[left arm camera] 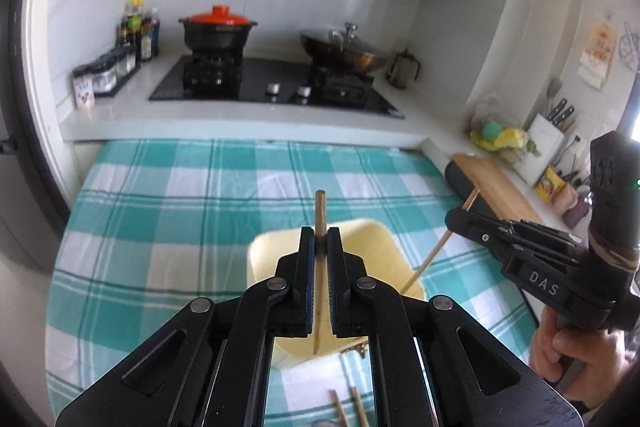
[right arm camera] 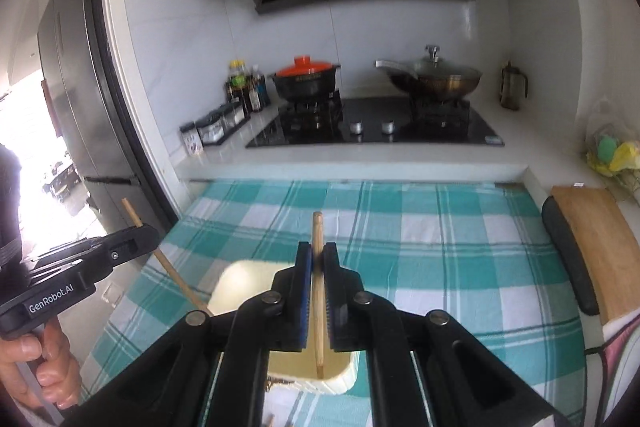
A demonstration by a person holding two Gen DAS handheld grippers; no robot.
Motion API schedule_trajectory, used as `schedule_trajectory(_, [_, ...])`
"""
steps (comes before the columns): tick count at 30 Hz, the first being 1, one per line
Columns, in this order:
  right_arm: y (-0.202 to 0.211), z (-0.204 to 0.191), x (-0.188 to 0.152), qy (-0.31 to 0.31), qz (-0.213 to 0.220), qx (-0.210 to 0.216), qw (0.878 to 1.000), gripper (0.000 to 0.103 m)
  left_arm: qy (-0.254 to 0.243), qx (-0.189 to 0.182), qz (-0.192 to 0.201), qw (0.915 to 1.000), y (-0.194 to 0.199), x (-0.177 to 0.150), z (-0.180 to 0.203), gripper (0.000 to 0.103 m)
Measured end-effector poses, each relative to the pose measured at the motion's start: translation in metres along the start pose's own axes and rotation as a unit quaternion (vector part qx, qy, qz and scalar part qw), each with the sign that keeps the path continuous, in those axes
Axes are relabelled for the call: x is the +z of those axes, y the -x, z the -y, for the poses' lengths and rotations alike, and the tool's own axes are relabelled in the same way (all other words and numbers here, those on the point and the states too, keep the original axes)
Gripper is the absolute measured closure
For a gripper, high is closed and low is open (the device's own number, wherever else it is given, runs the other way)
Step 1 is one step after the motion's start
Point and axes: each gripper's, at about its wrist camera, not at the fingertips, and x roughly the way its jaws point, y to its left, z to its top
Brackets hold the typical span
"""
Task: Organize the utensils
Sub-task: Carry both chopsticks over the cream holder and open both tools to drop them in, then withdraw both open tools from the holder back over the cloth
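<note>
My left gripper [left arm camera: 320, 239] is shut on a wooden chopstick [left arm camera: 319, 211], held upright with its lower end inside a pale yellow square container [left arm camera: 376, 247] on the checked cloth. My right gripper [right arm camera: 317, 253] is shut on a second wooden chopstick [right arm camera: 317, 227], also upright over the same container [right arm camera: 244, 283]. In the left wrist view the right gripper [left arm camera: 452, 217] shows at the right, its chopstick [left arm camera: 428, 259] slanting down into the container. In the right wrist view the left gripper [right arm camera: 152, 231] shows at the left with its chopstick [right arm camera: 176, 275]. Two more chopsticks [left arm camera: 348, 407] lie on the cloth nearer me.
A teal and white checked cloth [left arm camera: 200, 211] covers the table. Behind it a counter holds a black hob [left arm camera: 272, 79], a red-lidded pot [left arm camera: 218, 27], a lidded wok [left arm camera: 344, 47] and condiment bottles [left arm camera: 140, 31]. A wooden cutting board [right arm camera: 600, 247] lies at the right.
</note>
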Motion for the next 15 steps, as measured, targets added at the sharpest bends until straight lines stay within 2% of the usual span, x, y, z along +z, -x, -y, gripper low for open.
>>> schedule_trajectory(2, [-0.012,0.001,-0.01,0.0,-0.028,0.006,1.0,0.096,0.007,0.009,-0.014,0.9998,-0.007,-0.006,-0.002,0.098])
schedule_trajectory(3, [-0.013,0.001,-0.014,0.0,-0.033,0.006,0.999,0.095,0.014,0.01,-0.016,0.9997,-0.006,-0.008,-0.001,0.092])
schedule_trajectory(4, [-0.01,0.001,-0.016,0.001,-0.033,0.004,0.999,0.094,0.021,0.003,-0.016,0.9997,-0.003,-0.01,-0.002,0.077])
schedule_trajectory(5, [-0.005,0.001,-0.019,0.003,-0.03,0.005,1.0,0.085,0.026,-0.003,-0.012,0.9996,0.003,-0.013,-0.002,0.054])
schedule_trajectory(6, [0.003,0.001,-0.021,0.005,-0.023,0.006,1.0,0.078,0.028,-0.003,-0.005,0.9996,0.011,-0.016,-0.002,0.044])
schedule_trajectory(7, [0.012,0.001,-0.025,0.01,-0.013,0.004,1.0,0.066,0.025,0.0,0.003,0.9997,0.021,-0.02,-0.001,0.033])
schedule_trajectory(8, [0.022,0.0,-0.028,0.017,-0.003,0.0,1.0,0.063,0.017,-0.001,0.006,0.9998,0.03,-0.026,0.0,0.03])
schedule_trajectory(11, [0.054,0.001,-0.048,0.037,0.008,0.0,0.999,0.063,-0.011,-0.007,-0.011,0.9999,0.052,-0.054,0.002,0.022])
schedule_trajectory(12, [0.065,0.004,-0.06,0.04,0.008,0.0,0.999,0.062,-0.018,-0.007,-0.019,0.9996,0.059,-0.068,0.002,0.02])
schedule_trajectory(15, [0.094,0.017,-0.107,0.041,0.007,-0.004,0.999,0.052,-0.028,-0.004,-0.039,0.9988,0.078,-0.123,-0.005,0.015])
